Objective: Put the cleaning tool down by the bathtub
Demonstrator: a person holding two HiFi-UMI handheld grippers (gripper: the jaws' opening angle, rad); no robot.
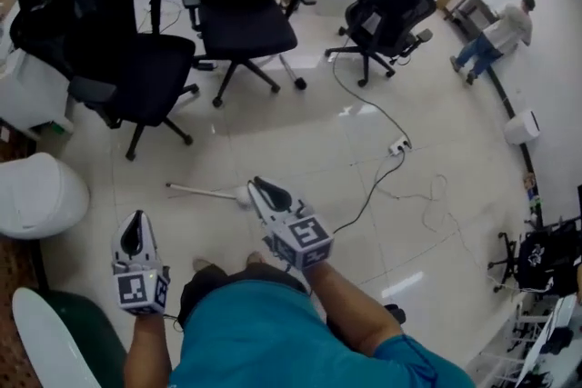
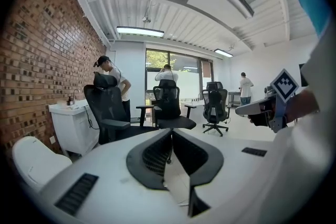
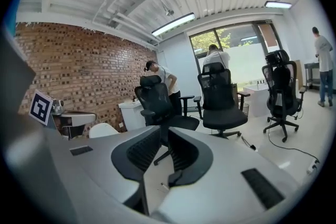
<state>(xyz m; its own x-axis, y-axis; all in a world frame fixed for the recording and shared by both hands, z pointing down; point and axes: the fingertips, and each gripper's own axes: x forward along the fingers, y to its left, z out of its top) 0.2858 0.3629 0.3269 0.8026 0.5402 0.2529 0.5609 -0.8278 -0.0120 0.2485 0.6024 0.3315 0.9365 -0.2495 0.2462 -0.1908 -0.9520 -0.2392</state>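
On the glossy pale tiled floor, near the smooth rounded white tub-like fixture, the put-down looks done; what remains is likely backing off cleanly. The right tongs stand narrowly apart, empty, the left tongs closed on nothing. The thin white long-handled cleaning brush lies flat just beside the right tongs

The pale tiled floor carries a white long-handled cleaning tool lying flat. Beyond it stand three black office chairs. To its right, a white power strip trails a black cable.
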